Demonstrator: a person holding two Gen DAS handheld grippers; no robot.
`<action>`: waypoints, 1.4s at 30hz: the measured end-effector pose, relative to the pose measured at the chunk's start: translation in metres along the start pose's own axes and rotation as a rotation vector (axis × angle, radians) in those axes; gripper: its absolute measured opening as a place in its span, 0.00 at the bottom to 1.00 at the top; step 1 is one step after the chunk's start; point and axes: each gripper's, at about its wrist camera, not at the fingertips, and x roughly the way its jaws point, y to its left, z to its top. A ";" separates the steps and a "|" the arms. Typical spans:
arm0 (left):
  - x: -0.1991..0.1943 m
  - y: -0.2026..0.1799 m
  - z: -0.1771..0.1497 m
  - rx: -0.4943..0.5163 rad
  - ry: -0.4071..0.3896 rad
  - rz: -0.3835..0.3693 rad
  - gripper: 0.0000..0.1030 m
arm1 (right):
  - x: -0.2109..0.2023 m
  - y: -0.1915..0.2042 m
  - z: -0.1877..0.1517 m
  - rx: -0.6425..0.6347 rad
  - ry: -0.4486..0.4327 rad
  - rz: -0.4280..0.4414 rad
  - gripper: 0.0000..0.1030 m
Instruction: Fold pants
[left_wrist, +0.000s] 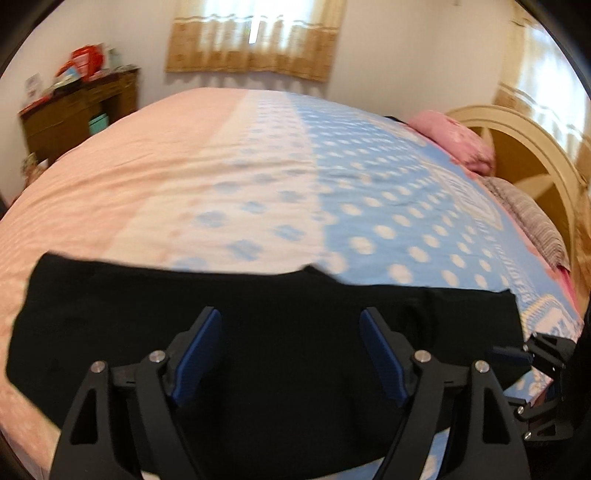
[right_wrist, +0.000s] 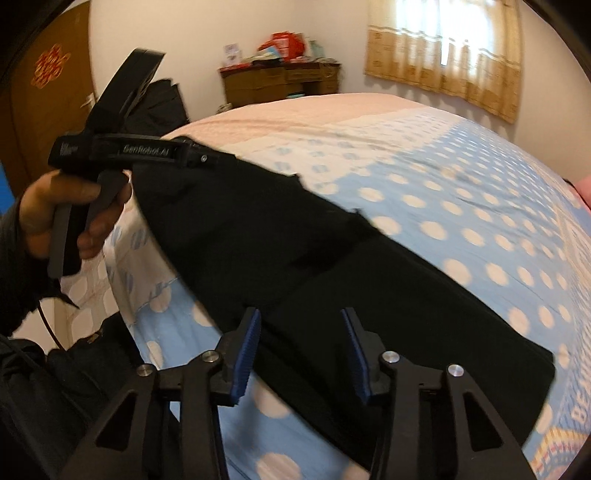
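1. Black pants lie folded in a long band across the near edge of the bed, on a sheet that is pink at the left and blue with white dots at the right.
2. In the left wrist view, a brown dresser stands against the far left wall with red boxes on top.
3. The left gripper hangs above the pants, its blue pads well apart and nothing between them; no cloth is pinched.
4. A tan curtain covers the window on the far wall.
5. At the right, a pink pillow rests beside a cream headboard.
6. At the lower right edge, part of the right gripper shows by the end of the pants.
7. In the right wrist view, a hand at the left grips the left gripper's handle over the far end of the pants.
8. The right gripper points down at the near end of the pants, which lie diagonally across the dotted sheet.
9. Its pads stand partly apart above the cloth, gripping nothing.
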 end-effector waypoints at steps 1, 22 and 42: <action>0.000 0.007 -0.002 -0.011 0.006 0.011 0.79 | 0.005 0.004 0.000 -0.015 0.009 -0.006 0.43; -0.033 0.114 -0.011 -0.097 -0.036 0.270 0.84 | 0.021 0.013 -0.004 -0.014 0.054 0.036 0.18; -0.005 0.157 -0.007 -0.126 -0.012 0.206 0.60 | -0.026 -0.007 -0.024 0.063 -0.085 0.029 0.51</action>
